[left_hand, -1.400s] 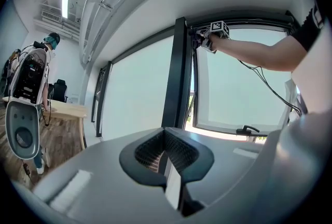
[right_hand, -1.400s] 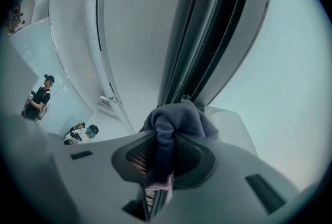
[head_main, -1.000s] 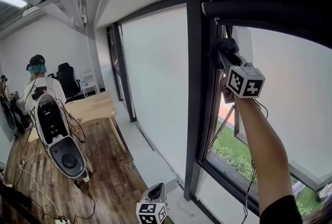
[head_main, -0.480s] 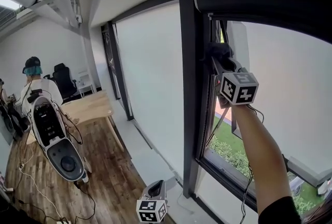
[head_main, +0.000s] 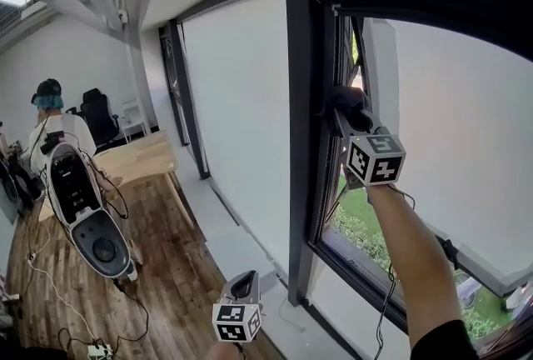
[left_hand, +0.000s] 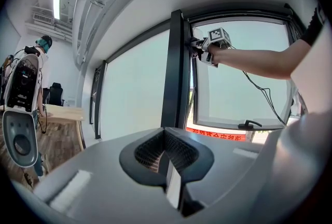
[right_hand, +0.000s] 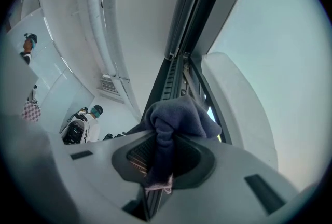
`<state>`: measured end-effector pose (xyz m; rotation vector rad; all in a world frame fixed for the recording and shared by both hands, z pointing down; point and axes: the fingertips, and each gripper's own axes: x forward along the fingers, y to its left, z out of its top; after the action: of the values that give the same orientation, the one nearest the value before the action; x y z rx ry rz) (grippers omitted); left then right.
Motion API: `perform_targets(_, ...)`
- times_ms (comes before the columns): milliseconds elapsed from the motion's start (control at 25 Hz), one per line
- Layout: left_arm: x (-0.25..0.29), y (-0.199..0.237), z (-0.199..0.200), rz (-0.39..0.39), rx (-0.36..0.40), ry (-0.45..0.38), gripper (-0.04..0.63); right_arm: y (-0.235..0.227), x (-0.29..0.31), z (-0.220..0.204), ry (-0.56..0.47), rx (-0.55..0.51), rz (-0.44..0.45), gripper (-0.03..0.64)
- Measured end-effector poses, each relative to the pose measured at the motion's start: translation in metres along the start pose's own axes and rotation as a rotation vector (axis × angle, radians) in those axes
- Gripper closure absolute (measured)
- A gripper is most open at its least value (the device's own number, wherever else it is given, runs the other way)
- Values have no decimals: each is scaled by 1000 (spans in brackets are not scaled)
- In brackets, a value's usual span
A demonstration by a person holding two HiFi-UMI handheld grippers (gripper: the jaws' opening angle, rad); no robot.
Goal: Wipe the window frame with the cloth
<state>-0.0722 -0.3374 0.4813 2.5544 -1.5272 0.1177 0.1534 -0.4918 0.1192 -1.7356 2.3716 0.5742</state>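
A dark blue-grey cloth (right_hand: 176, 119) is bunched between the jaws of my right gripper (right_hand: 161, 158), which is shut on it. In the head view that right gripper (head_main: 346, 112) is raised on an outstretched arm and presses the cloth (head_main: 348, 97) against the inner edge of the black window frame (head_main: 298, 125), about halfway up the upright. The left gripper view shows the same right gripper (left_hand: 199, 47) at the frame (left_hand: 174, 70). My left gripper (left_hand: 165, 158) is held low, near the floor, in the head view (head_main: 241, 293); its jaws are shut with nothing between them.
The window sash (head_main: 433, 142) stands open to the right, with grass (head_main: 366, 229) outside below. A person (head_main: 52, 121) in a cap stands at the far left beside a wooden table (head_main: 137, 158). A white-and-black machine (head_main: 83, 212) stands on the wood floor, with cables around it.
My right gripper has slid the cloth down the frame's upright from near the top corner. The head view has shifted slightly left; the left gripper stays low.
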Motion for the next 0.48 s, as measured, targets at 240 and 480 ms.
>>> perform_targets(240,1,-2,-4,-1,4,16,586,8,-11,-29,34,-9,13,546)
perform_targets(480,8,-2,-10,-8,7,36,586,14,-19,-53,73,2,16,546)
